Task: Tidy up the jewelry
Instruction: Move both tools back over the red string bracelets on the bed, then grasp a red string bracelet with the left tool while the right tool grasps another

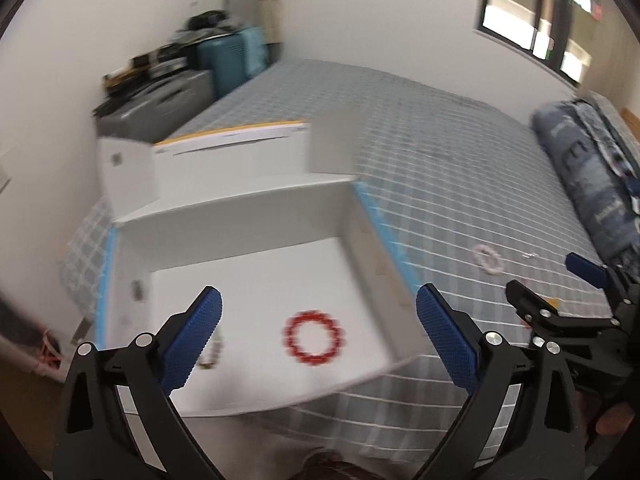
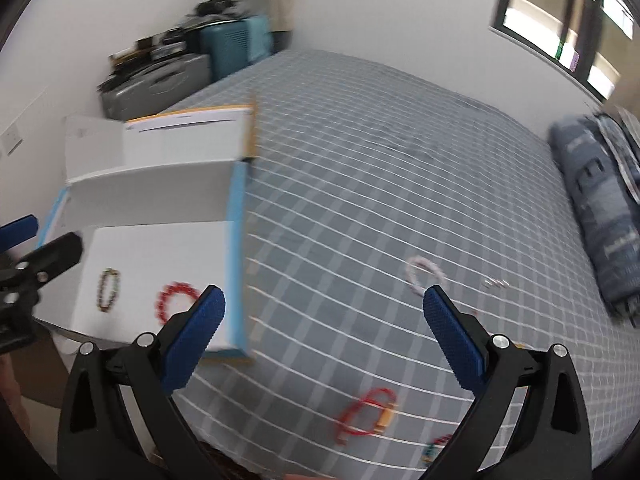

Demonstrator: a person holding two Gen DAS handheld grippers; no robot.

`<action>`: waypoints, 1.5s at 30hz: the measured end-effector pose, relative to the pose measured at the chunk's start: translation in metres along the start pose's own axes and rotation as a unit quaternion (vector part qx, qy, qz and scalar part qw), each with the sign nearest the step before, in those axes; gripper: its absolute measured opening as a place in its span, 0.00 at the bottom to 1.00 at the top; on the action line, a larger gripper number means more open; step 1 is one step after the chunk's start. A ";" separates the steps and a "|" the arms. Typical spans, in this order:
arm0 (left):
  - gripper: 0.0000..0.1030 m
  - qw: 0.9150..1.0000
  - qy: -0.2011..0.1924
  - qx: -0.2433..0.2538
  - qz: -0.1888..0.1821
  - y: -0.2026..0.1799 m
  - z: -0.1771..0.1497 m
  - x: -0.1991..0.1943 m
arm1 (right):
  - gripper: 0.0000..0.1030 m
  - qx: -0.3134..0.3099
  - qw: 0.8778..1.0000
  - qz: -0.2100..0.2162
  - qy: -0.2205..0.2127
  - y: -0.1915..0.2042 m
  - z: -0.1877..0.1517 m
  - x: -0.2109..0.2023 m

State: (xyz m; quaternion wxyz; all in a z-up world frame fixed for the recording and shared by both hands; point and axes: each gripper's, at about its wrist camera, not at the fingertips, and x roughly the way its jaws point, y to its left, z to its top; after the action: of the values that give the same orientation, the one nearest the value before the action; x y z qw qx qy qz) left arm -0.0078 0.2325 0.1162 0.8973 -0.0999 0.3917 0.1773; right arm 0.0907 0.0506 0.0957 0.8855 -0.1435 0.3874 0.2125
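Here, both tools are spread wide and hold nothing. The left tool [image 1: 318, 312] hangs above the open white box [image 1: 360, 216], which sits on the bed [image 1: 420, 140] near its left edge, close to the near left corner. Inside the box, on its white floor, lies a red bead bracelet [image 1: 314, 338], seen between the blue pads of the left tool but apart from them. A second, darker mixed-colour bracelet [image 2: 109, 290] lies to the left of the red one, nearer the box's left wall; in the left wrist view it is mostly hidden behind the left finger.

The right tool [image 2: 324, 308] hangs over the grey checked bedcover to the right of the box, well apart from it. On the cover, toward the bed's right side, lies a pale pink-white bracelet [image 2: 424, 274], and just beside it to the right a small thin silvery piece [image 2: 495, 283], too blurred to name. Near the bed's front edge lies a red cord bracelet [image 2: 366, 416] with a gold-coloured part, and close to its right another small red and teal item [image 2: 436, 446], partly hidden behind the right finger.

A rolled blue quilt [image 2: 600, 208] lies along the bed's right edge. Suitcases [image 2: 160, 80] stand against the wall beyond the far left corner.
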 end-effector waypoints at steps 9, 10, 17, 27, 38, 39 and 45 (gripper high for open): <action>0.95 0.995 0.016 0.064 -0.070 -0.099 -0.019 0.034 | 0.93 0.034 0.998 -0.046 0.020 -0.091 -0.039 0.018; 0.95 0.995 0.020 0.068 -0.076 -0.107 -0.021 0.037 | 0.93 0.036 0.998 -0.052 0.023 -0.099 -0.043 0.022; 0.95 0.988 0.036 0.091 -0.118 -0.162 -0.046 0.073 | 0.93 0.058 0.994 -0.094 0.013 -0.153 -0.082 0.053; 0.94 0.983 0.067 0.119 -0.123 -0.212 -0.096 0.127 | 0.93 0.150 0.986 -0.051 0.043 -0.212 -0.117 0.109; 0.94 0.973 0.103 0.137 -0.152 -0.211 -0.140 0.167 | 0.93 0.142 0.987 -0.029 0.072 -0.203 -0.137 0.159; 0.94 0.973 0.103 0.140 -0.151 -0.211 -0.142 0.169 | 0.93 0.145 0.986 -0.027 0.074 -0.203 -0.137 0.161; 0.94 0.974 0.098 0.140 -0.151 -0.213 -0.145 0.177 | 0.93 0.137 0.987 -0.024 0.079 -0.196 -0.136 0.171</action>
State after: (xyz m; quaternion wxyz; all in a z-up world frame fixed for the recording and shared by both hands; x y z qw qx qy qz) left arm 0.0914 0.0336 -0.1036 0.8758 -0.0478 0.4795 -0.0278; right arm 0.2051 -0.1314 -0.1040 0.8684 -0.0466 0.4780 0.1238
